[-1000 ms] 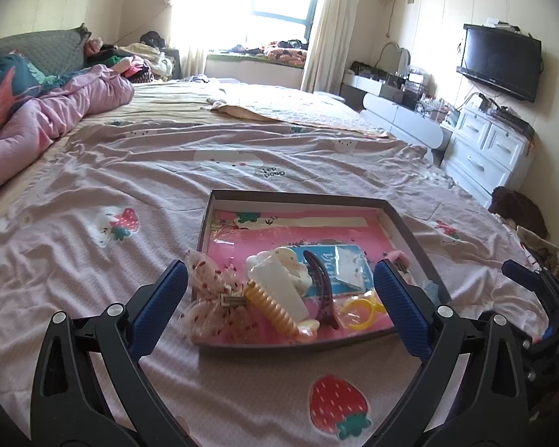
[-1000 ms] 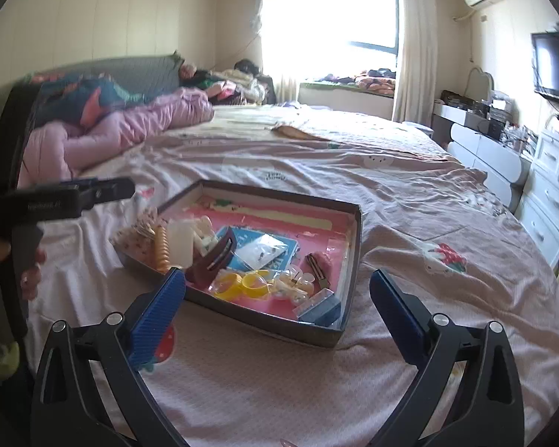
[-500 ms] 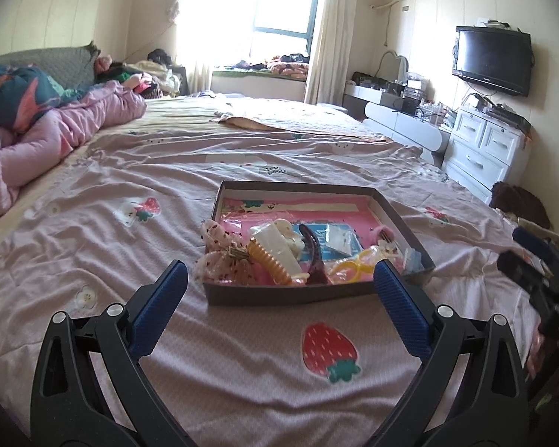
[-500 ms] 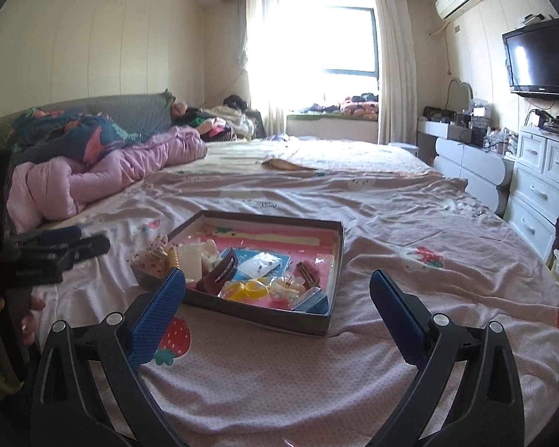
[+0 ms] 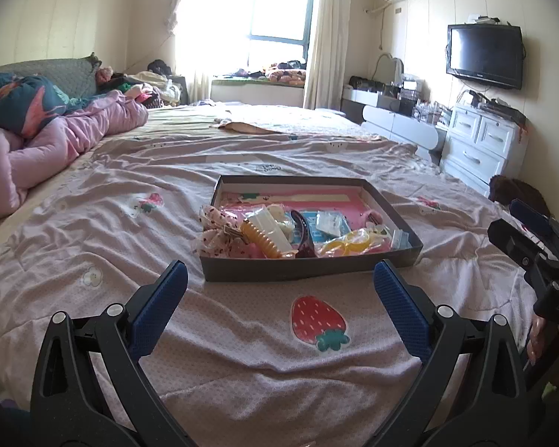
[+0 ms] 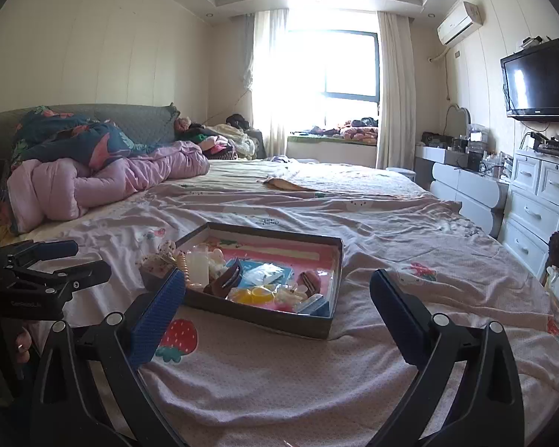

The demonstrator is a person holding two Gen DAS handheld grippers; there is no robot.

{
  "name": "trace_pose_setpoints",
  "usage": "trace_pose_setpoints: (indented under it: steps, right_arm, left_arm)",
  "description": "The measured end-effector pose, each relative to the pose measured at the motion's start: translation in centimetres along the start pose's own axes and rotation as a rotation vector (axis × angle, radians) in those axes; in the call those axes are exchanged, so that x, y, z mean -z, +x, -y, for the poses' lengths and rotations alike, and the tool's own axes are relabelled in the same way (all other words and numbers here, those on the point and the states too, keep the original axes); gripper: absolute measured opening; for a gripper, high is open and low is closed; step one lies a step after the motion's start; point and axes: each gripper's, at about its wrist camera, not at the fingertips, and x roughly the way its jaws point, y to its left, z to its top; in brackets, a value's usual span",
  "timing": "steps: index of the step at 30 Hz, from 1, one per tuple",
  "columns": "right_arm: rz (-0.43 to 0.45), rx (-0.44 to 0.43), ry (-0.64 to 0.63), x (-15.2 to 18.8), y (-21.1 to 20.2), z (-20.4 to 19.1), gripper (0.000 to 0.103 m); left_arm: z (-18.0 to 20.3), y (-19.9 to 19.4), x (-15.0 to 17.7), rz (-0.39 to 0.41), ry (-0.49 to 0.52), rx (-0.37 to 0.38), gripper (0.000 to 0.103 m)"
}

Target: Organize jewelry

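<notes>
Both grippers wide open, box of hair things on the bed ahead

While both grippers hang above the pink bedspread (image 5: 93,223), a shallow dark box (image 5: 302,270) lies on it just ahead of them. From the left wrist, the left gripper (image 5: 279,290) has its blue-padded fingers (image 5: 156,309) spread wide apart, holding nothing, with the box's near wall between and just past the tips. From the right wrist, the right gripper (image 6: 275,298) is likewise spread and empty; its left finger overlaps the box's near left corner in the view, though I cannot tell whether they touch.

Inside the box (image 6: 316,329), on a pink lining, sits a jumble: a spotted sheer bow (image 5: 220,231) hanging over the left wall, an orange ribbed clip (image 5: 261,238), a white clip (image 5: 275,221), a dark brown clip (image 5: 303,234), a blue card with a clear packet (image 5: 328,223) and yellow rings (image 5: 348,242).

A strawberry print (image 5: 318,320) marks the bedspread between the left gripper's fingers. The right gripper shows at the right edge of the left view (image 5: 533,246) with white lettering on its body, cut off by the frame edge. The left gripper's body in the right view (image 6: 29,283) carries a small brand mark, too blurred to read. A person's fingertips (image 6: 22,342) show under it. Writing printed on the bedspread beyond the box is too small to read. A wall television (image 6: 538,80) hangs at right
</notes>
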Motion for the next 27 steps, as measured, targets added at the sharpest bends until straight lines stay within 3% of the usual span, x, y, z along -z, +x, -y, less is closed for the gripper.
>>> trace_pose_setpoints:
  steps: [27]
  right_arm:
    - [-0.025, -0.007, 0.010, 0.8, 1.2, -0.1, 0.096]
  left_arm:
    - [0.4, 0.1, -0.6, 0.034, -0.015, 0.003, 0.092]
